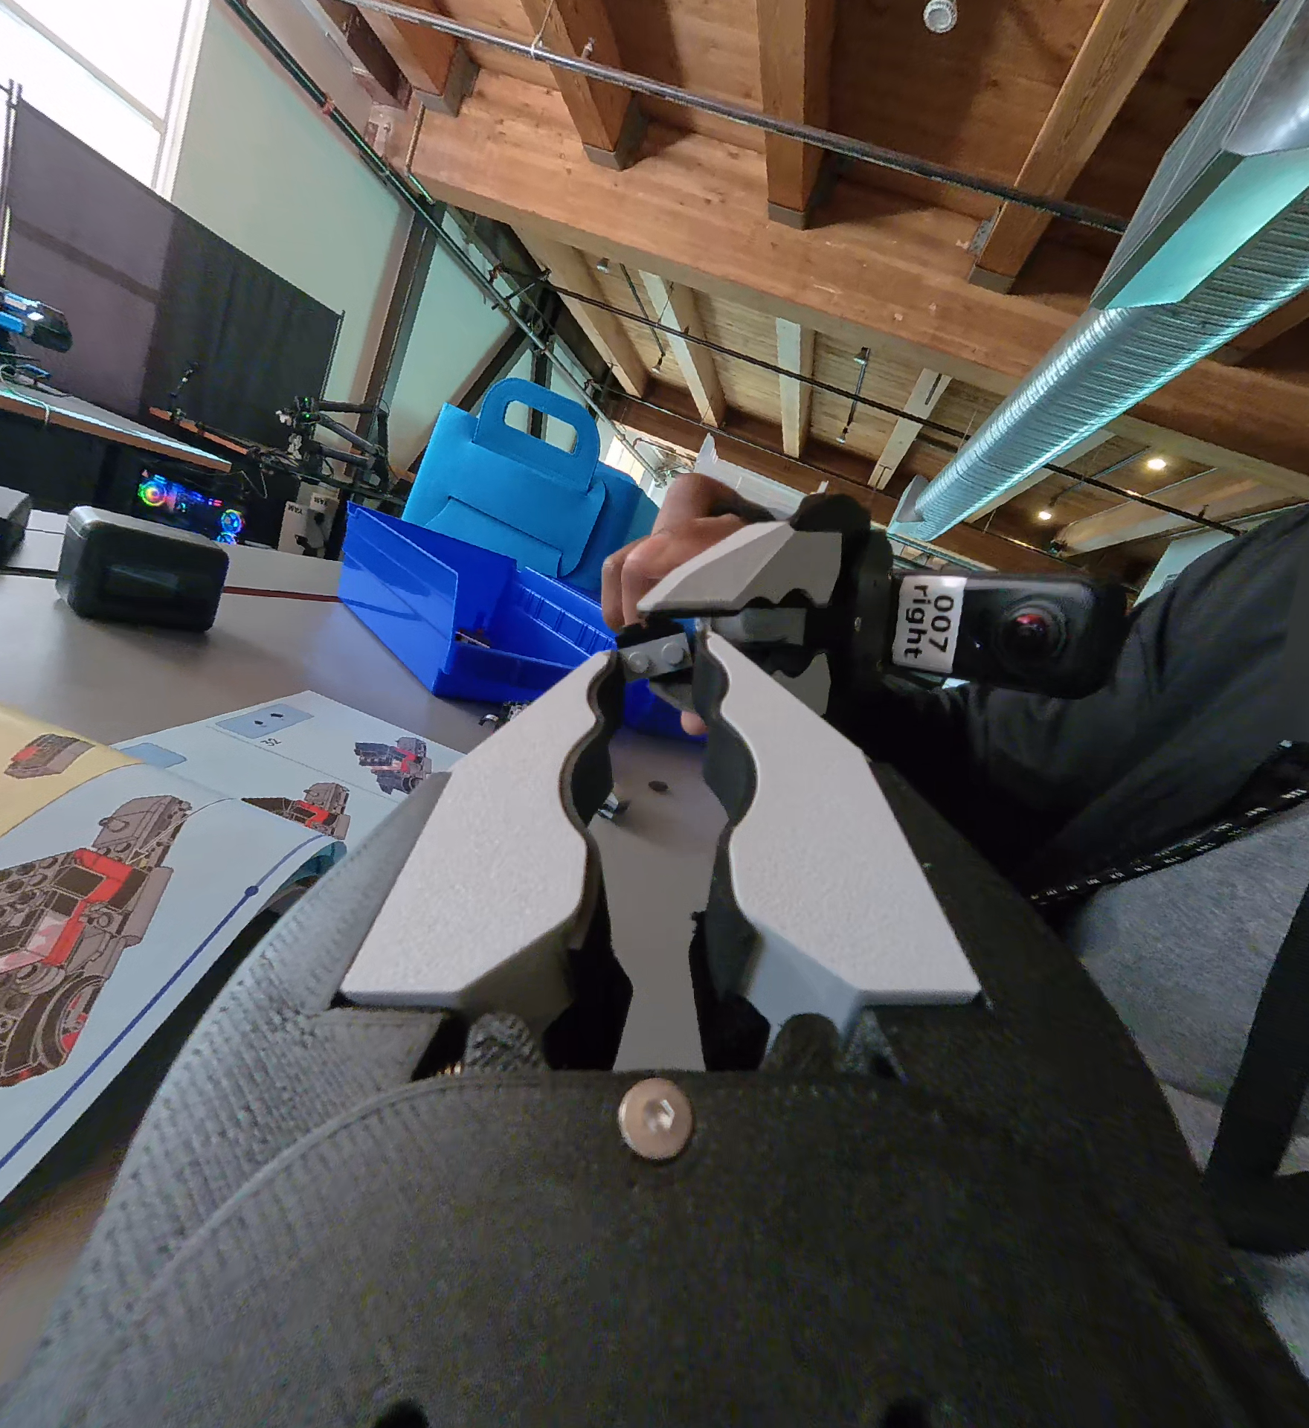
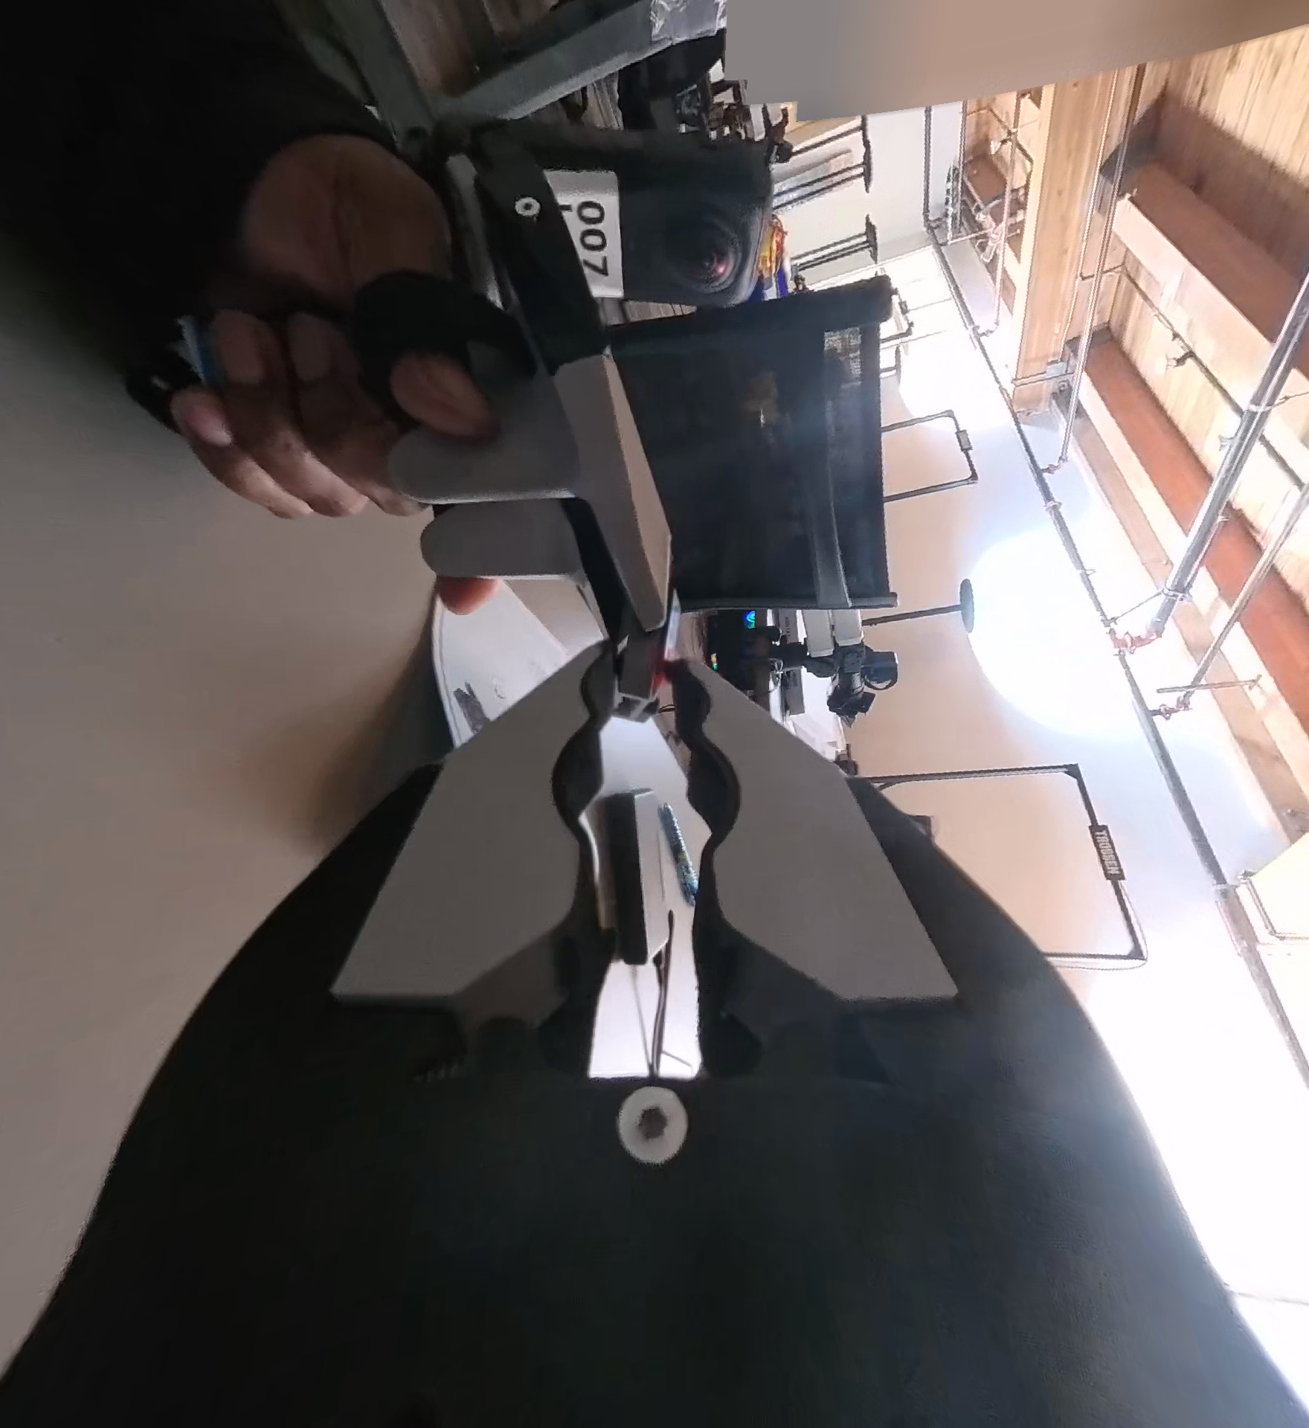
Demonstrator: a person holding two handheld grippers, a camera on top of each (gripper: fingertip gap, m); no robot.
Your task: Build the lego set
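Note:
A small grey studded lego assembly (image 1: 657, 655) is held in the air between both grippers, above the table. My left gripper (image 1: 657, 663) is shut on it from below, with one fingertip on each side. My right gripper (image 1: 661, 645) comes in from the right and clamps the same assembly from above and below. In the right wrist view the assembly (image 2: 640, 676) looks dark with a red bit. It sits between my right gripper's (image 2: 642, 680) tips, and the left gripper (image 2: 650, 624) reaches down to it from above. A hand (image 2: 311, 433) holds the left gripper.
An open instruction booklet (image 1: 134, 850) lies on the grey table (image 1: 95, 657) at the left. A blue plastic bin (image 1: 474, 618) and a blue felt bag (image 1: 528, 479) stand behind the grippers. A black box (image 1: 141, 579) sits far left. Small loose parts (image 1: 613, 807) lie under the grippers. Only a small space, under 4 cm, lies between the two pairs of fingers.

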